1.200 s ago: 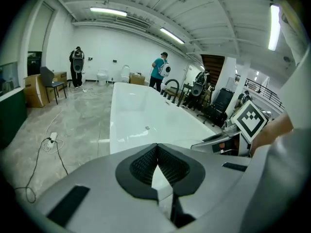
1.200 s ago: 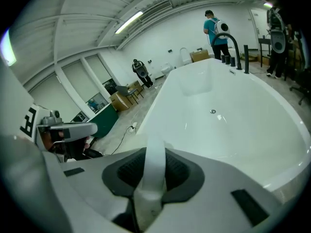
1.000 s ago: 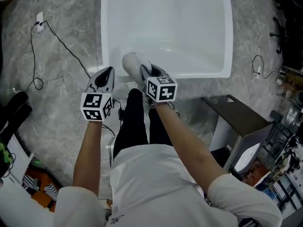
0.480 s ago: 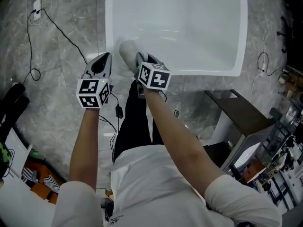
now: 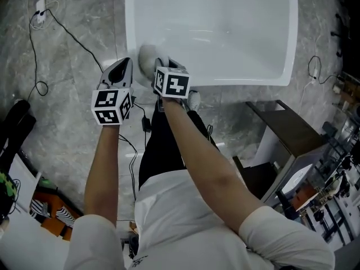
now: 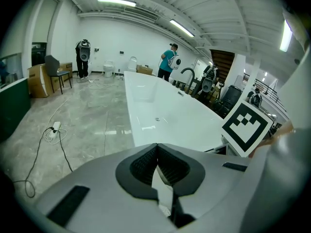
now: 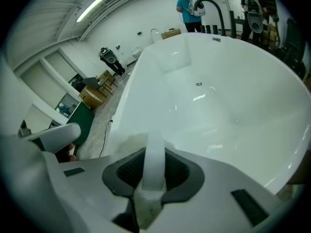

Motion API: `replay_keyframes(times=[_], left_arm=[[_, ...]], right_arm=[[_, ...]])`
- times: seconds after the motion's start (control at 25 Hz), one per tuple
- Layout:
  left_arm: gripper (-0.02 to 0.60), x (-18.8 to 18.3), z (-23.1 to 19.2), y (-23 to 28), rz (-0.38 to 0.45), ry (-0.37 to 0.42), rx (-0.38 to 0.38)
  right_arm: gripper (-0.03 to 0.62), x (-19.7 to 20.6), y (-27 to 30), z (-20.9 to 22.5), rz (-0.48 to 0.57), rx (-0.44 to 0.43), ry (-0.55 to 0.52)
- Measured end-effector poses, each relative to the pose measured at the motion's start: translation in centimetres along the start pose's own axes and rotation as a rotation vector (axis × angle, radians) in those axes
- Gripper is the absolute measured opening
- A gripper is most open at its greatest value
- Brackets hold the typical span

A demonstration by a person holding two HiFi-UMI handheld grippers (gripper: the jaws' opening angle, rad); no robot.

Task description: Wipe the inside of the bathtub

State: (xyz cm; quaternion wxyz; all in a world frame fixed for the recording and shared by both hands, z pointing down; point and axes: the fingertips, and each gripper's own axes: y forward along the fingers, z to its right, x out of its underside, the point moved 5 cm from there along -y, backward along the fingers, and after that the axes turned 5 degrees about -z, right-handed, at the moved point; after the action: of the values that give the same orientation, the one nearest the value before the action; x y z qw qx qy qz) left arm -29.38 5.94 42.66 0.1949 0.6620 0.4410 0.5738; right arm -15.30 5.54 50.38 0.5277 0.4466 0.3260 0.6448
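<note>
Bathtub [image 5: 225,32]: white, fills the top of the head view, far end cut off by the frame. Drain [image 7: 198,84] shows in the right gripper view.

Right gripper [image 5: 160,66]: I read the jaws as clamped tight on a white strap [image 7: 154,164], nearly together. The strap belongs to the white wiping pad [image 5: 146,59], which sits at the tub's near-left corner, against the inner wall just below the rim. Beyond the jaws the pad is a fuzzy whitish blur [image 7: 124,142]. Its contact face is hidden behind the gripper, so I can't confirm how much of it touches the tub.

Left gripper [image 5: 125,66]: jaws together, tips touching [image 6: 157,145], holding nothing. It's just outside the tub's near-left corner, over the grey marble floor [image 5: 67,94], beside the right gripper. Can't tell whether it touches the rim.

Marker cubes [image 5: 111,106] carry black-and-white square patterns only. Black cable [image 5: 73,35] trails across the floor to the left.
</note>
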Motion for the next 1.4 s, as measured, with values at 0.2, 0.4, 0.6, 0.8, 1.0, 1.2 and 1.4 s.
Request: replay_keyframes(times=[0.2,0.4,0.6,0.8,1.0,1.2,1.4], left_arm=[[0.012,0.1,-0.1,0.1,-0.003,0.001,0.008],[0.012,-0.1,0.2,0.4,-0.005,0.013,0.027],[0.011,-0.5,1.2,0.9,-0.009,0.034,0.049],[0.012,-0.7,2.6,1.7,-0.015,0.042,0.072],[0.011,-0.8,4.1,2.6,-0.026,0.058,0.088],[0.012,-1.1,6.1,3.4,-0.031,0.066,0.103],[0.012,-1.1,8.5,4.7,-0.041,0.079,0.114]], right_arm=[[0.098,0.3,0.5,-0.7,-0.076,-0.002,-0.107],[0.098,0.2,0.6,-0.5,-0.137,-0.015,-0.213],[0.098,-0.2,0.5,0.3,-0.183,-0.024,-0.288],[0.098,-0.4,0.2,1.2,-0.200,-0.027,-0.341],[0.098,-0.9,-0.5,3.3,-0.205,-0.017,-0.359],[0.098,-1.5,-1.5,6.8,-0.214,-0.005,-0.371],[0.098,-2.2,-2.7,10.3,-0.230,0.002,-0.388]])
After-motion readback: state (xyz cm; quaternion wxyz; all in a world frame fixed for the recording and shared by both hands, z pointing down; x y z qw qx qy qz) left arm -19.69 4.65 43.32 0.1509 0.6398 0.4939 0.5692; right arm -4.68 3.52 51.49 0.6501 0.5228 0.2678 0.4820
